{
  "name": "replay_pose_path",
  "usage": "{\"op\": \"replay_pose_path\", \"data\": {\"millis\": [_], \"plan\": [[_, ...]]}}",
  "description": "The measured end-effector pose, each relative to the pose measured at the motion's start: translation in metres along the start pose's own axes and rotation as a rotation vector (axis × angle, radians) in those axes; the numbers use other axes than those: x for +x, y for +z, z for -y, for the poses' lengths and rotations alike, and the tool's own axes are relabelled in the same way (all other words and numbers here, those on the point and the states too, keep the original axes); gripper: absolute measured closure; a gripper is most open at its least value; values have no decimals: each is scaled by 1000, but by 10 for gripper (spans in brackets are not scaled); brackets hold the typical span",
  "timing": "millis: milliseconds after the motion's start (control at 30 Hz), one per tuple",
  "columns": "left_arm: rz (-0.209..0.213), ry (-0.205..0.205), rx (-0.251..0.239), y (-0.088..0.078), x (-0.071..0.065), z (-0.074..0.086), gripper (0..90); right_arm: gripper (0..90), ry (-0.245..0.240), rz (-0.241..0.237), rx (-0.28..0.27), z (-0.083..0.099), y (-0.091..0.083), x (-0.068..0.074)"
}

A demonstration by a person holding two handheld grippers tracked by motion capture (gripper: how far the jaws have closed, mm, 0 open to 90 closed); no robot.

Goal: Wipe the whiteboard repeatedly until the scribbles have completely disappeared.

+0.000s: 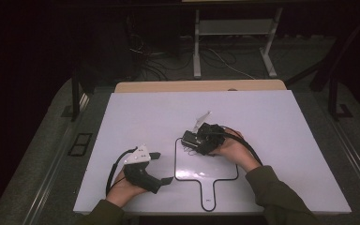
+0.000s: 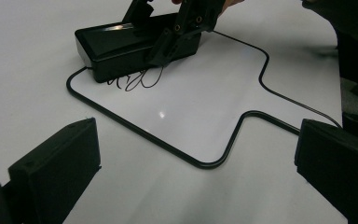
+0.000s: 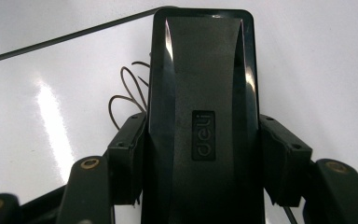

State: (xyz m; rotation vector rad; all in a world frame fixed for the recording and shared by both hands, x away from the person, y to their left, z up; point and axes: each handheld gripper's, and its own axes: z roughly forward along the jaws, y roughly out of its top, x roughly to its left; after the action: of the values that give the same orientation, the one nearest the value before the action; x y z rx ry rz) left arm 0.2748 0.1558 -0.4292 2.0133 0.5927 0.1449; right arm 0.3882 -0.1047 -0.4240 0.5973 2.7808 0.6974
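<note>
A small whiteboard [image 1: 215, 171] with a black rim and a handle toward the person lies on the white table. A black block-shaped eraser [image 1: 189, 139] rests on its far left corner beside thin pen scribbles [image 2: 135, 81]. My right gripper [image 1: 200, 140] is shut on the eraser [image 3: 203, 84], one pad [image 3: 127, 154] on each long side. The right gripper [image 2: 177, 32] reaches the eraser [image 2: 116, 46] from the far side in the left gripper view. My left gripper [image 1: 163, 167] sits on the table left of the board, open, with nothing between its fingers [image 2: 56, 172].
The white table top [image 1: 145, 108] spreads wide around the board, with a wooden strip [image 1: 197, 86] at its far edge. Beyond it are the white legs of a desk [image 1: 197, 51] and cables on the dark floor.
</note>
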Motion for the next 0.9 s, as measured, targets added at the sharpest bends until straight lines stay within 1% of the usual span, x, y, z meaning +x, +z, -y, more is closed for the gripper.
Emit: {"op": "replay_pose_path", "data": {"millis": [100,167,200,333,367,400,433,467,567,667,700,767,800,833,900], "plan": [[0,0,0,0,0,0,0,390,-1,-4,1,0,0,2],[0,-5,-1,0,0,0,0,390,-23,-1,9,-1,-1,5],[0,-4,-1,0,0,0,0,390,-20,-8,7,-1,-1,7],[0,-7,-5,0,-1,0,0,390,-48,-17,15,-3,-2,16],[0,-6,-4,0,-1,0,0,390,-62,-7,19,-3,-2,16],[0,-6,-4,0,-1,0,0,390,-45,-14,18,-3,-2,16],[0,-6,-5,0,-1,0,0,390,-52,-2,22,-3,-2,13],[0,-5,-4,0,-1,0,0,390,-38,0,20,-3,-2,11],[1,-4,-5,0,-1,0,0,390,-10,18,27,-1,-2,0],[0,-5,-5,0,0,0,0,390,13,22,32,1,-2,-8],[0,-6,-6,0,0,0,0,390,19,21,33,1,-2,-8],[1,-5,-5,0,0,0,0,390,11,31,38,0,-2,-6],[0,-6,-5,0,-1,0,0,390,-4,38,39,-1,-2,-5],[0,-4,-2,0,0,0,0,390,1,29,37,-1,-2,-2],[2,-6,-6,1,-1,0,0,390,-14,25,37,-3,-1,2]]}}
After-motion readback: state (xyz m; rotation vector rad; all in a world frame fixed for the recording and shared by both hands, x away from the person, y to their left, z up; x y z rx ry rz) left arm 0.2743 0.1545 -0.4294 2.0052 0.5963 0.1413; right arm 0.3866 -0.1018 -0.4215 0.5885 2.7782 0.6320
